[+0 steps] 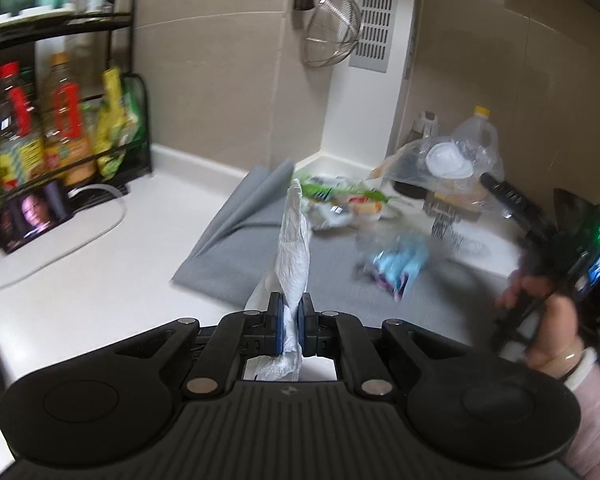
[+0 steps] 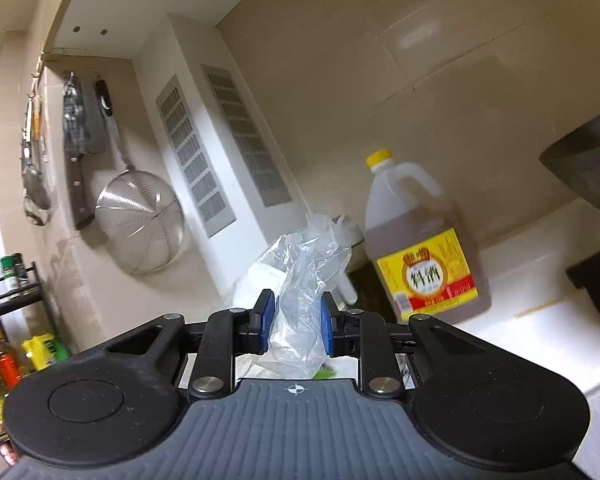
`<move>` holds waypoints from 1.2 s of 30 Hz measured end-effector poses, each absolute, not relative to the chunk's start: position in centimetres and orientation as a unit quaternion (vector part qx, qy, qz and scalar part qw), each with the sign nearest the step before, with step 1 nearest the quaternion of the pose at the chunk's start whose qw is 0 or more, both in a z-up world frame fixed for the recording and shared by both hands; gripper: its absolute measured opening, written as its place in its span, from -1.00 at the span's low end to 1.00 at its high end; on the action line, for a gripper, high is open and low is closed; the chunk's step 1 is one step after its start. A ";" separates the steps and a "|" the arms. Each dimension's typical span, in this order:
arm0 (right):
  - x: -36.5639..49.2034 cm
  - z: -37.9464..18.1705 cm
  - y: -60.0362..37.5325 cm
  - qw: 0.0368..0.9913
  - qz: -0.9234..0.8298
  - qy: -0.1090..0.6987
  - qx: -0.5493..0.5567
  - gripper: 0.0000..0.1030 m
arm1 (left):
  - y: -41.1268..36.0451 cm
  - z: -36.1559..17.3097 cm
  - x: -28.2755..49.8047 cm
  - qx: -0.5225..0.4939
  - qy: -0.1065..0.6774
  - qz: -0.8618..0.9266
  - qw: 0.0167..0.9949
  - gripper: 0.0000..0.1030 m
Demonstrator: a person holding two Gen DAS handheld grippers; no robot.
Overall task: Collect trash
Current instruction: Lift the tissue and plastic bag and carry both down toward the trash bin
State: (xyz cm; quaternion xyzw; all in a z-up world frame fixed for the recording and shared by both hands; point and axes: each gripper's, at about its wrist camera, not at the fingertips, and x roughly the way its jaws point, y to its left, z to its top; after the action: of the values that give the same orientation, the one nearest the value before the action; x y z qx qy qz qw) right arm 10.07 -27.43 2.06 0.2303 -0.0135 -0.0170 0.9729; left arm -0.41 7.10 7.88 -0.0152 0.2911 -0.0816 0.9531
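Note:
My left gripper [image 1: 291,316] is shut on a crumpled white paper towel [image 1: 294,240] that sticks up between its blue pads, above the white counter. Beyond it a grey mat [image 1: 228,248] carries loose trash: green wrappers [image 1: 340,194] and a blue wrapper [image 1: 400,262]. My right gripper [image 2: 296,320] is shut on a bunched clear plastic bag [image 2: 310,264]. In the left wrist view that bag [image 1: 444,160] hangs above the mat's far right with a white item inside. A hand [image 1: 548,312] holds the right gripper at the frame's right edge.
A black rack of sauce bottles [image 1: 60,120] and a lit screen [image 1: 34,212] with a white cable stand on the left. A wire strainer [image 2: 140,224] and knives hang on the wall. A yellow-capped jug [image 2: 420,256] stands in the corner, a dark wok [image 2: 588,168] to its right.

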 end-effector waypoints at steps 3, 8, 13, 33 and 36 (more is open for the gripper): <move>6.7 3.0 -26.7 0.975 0.003 -0.014 0.221 -0.50 | 8.4 7.1 -2.8 -0.011 0.293 -0.069 0.954 -0.86; 0.7 4.6 -25.6 0.980 0.041 -0.014 0.194 -0.50 | 10.2 5.9 -6.2 -0.020 0.300 -0.061 0.952 -0.86; -4.3 5.4 -24.1 0.982 0.080 0.012 0.172 -0.50 | 11.2 4.8 -9.4 -0.015 0.296 -0.055 0.954 -0.86; -17.2 0.4 -15.8 0.969 0.179 0.169 0.032 -0.50 | 12.3 -2.1 -17.1 -0.024 0.330 -0.051 0.942 -0.86; -17.8 -1.2 -14.6 0.961 0.189 0.201 0.015 -0.50 | 12.0 -2.9 -17.5 -0.016 0.337 -0.051 0.940 -0.86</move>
State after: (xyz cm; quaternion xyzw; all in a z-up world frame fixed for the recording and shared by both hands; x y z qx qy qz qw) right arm -17.77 -14.62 -1.21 0.0155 0.2013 0.1892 0.9610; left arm -17.50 12.05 -2.87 -0.0158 0.3365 -0.0506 0.9402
